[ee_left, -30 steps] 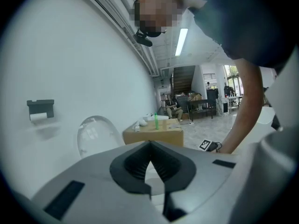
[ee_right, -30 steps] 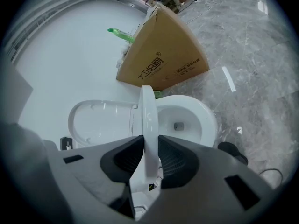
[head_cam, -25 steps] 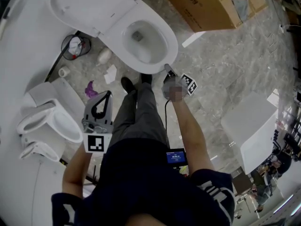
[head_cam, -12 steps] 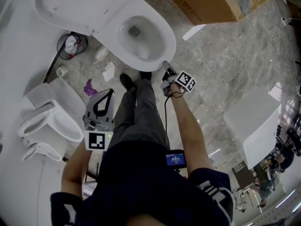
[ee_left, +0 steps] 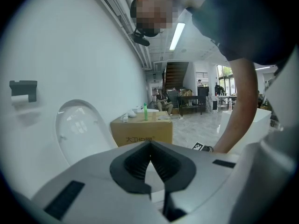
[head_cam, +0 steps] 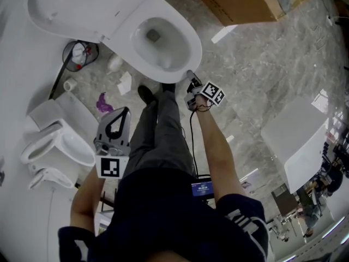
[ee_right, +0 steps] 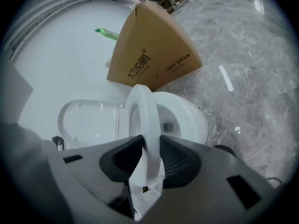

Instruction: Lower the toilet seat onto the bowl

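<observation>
The white toilet bowl stands at the top of the head view, its lid up against the wall. My right gripper is shut on the front rim of the toilet seat. In the right gripper view the seat runs edge-on between the pads of the right gripper, with the bowl beside it. Those jaws have just been opening slightly, the rim still between them. My left gripper is shut on nothing and hangs by the person's left leg. The left gripper faces the lid.
A large cardboard box stands right of the toilet. A wire bin and scraps of paper lie to its left. A second toilet sits at the left. The person's legs stand before the bowl.
Both grippers have sunk a little, the right one still on the seat's front rim. The toilet now sits further up and left in the head view.
</observation>
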{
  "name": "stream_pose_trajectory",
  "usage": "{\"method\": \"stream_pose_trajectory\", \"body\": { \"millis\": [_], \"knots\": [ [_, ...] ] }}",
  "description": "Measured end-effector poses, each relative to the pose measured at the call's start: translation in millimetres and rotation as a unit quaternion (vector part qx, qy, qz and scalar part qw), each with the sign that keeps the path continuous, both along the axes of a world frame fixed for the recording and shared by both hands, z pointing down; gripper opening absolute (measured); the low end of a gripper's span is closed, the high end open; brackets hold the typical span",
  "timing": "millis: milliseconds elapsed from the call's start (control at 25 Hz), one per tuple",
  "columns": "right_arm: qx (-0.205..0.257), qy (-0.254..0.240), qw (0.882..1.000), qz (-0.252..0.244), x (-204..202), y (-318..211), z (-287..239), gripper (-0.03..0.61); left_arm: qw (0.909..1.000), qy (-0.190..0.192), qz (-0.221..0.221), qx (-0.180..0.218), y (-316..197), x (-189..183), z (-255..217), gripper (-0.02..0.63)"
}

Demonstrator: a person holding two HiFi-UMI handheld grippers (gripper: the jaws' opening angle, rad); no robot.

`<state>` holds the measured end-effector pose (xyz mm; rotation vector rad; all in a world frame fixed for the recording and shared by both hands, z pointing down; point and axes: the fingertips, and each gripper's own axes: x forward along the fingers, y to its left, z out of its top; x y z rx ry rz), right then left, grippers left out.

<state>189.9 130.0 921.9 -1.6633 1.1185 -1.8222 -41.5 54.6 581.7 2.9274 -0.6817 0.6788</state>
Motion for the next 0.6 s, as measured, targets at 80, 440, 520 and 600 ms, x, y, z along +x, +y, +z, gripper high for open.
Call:
{"method": "stream_pose_trajectory", "body": {
  "millis": [80, 440, 520, 600],
  "knots": [
    [-0.004, 0.002, 1.0, 0.0, 1, 1, 7, 0.126, 1.0, -0.002, 0.001, -0.001, 0, 1, 4, 0.025],
    [-0.017, 0.005, 1.0, -0.003, 4, 2, 32, 0.133, 0.9999, -0.01, 0.012, -0.002, 0, 2, 18, 0.025],
    [-0.023, 0.008, 1.0, -0.006, 4, 3, 37, 0.135, 0.9998, -0.012, 0.015, -0.002, 0, 4, 22, 0.025],
    [-0.028, 0.011, 1.0, -0.009, 4, 5, 42, 0.135, 0.9998, -0.011, 0.015, -0.004, 1, 5, 26, 0.025]
  ]
}}
